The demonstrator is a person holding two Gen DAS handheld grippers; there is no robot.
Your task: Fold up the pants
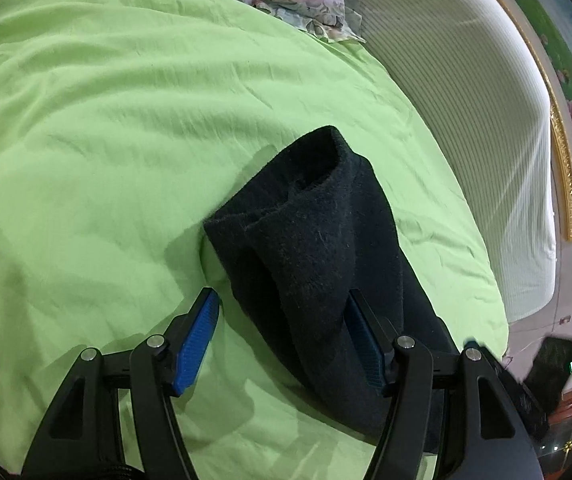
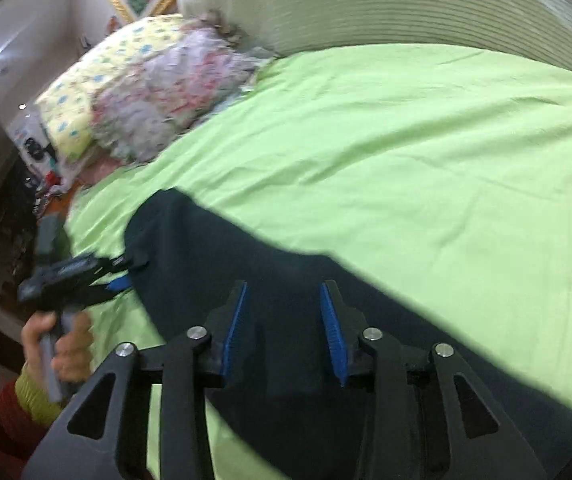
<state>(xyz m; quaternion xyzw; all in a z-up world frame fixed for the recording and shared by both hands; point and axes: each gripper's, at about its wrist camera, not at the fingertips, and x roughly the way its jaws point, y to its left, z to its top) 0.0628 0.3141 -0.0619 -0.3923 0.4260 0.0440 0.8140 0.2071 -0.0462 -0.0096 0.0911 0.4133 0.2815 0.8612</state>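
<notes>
Black pants [image 1: 310,248] lie on a light green bed sheet [image 1: 105,140]. In the left wrist view a leg end with an open cuff bunches up between the fingers of my left gripper [image 1: 281,308], which is open around the cloth. In the right wrist view the pants [image 2: 213,248] stretch as a dark band across the sheet [image 2: 406,152]. My right gripper [image 2: 283,292] is open just above the cloth. The left gripper [image 2: 117,276] shows at the pants' left end, held by a hand.
Floral pillows [image 2: 157,92] lie at the head of the bed. A white ribbed mattress or headboard [image 1: 466,120] borders the sheet. A gold-framed picture [image 1: 566,120] hangs behind. A dark object [image 1: 550,368] sits beyond the bed's edge.
</notes>
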